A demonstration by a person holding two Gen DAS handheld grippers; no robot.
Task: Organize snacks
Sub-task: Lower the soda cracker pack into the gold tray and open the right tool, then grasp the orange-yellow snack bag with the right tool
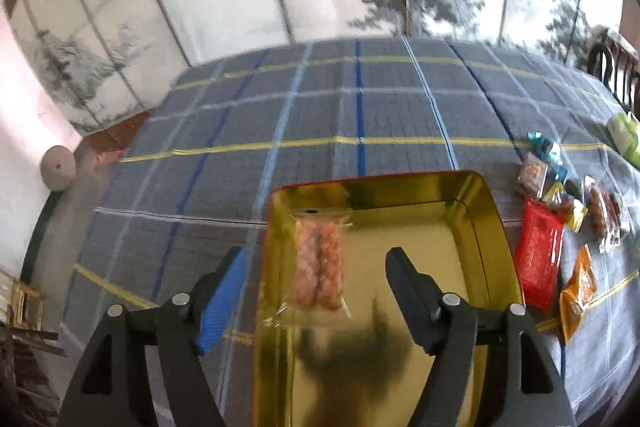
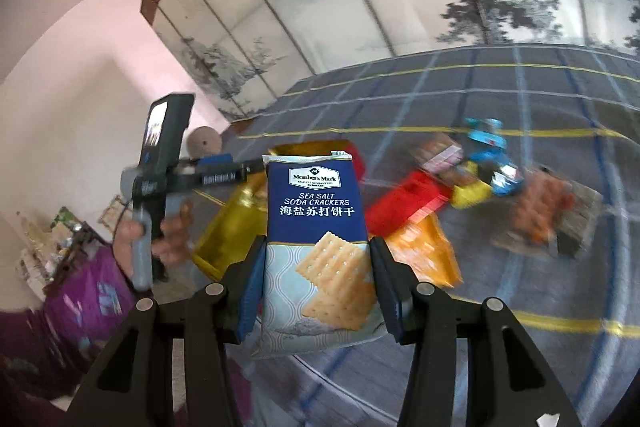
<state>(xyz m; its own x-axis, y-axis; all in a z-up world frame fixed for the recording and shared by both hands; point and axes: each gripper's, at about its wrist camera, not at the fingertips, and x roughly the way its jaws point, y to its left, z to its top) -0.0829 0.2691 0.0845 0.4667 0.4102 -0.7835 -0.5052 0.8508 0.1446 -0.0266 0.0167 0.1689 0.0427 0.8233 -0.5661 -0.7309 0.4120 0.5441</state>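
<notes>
A gold tin box (image 1: 476,227) stands open on the plaid tablecloth. A clear packet of pink sausages (image 1: 320,263) lies along the box's left side. My left gripper (image 1: 316,271) is open and empty, hovering over the box with the packet between and beyond its fingers. My right gripper (image 2: 316,267) is shut on a blue pack of sea salt soda crackers (image 2: 320,243), held upright above the table. The gold box (image 2: 232,223) shows behind the crackers in the right wrist view, with the other hand-held gripper (image 2: 160,163) over it.
Loose snacks lie right of the box: a red packet (image 1: 538,255), an orange packet (image 1: 578,287), blue and brown packets (image 1: 536,167), a green-white pack (image 1: 624,135). The same pile shows in the right wrist view (image 2: 460,195). A painted screen stands behind the table.
</notes>
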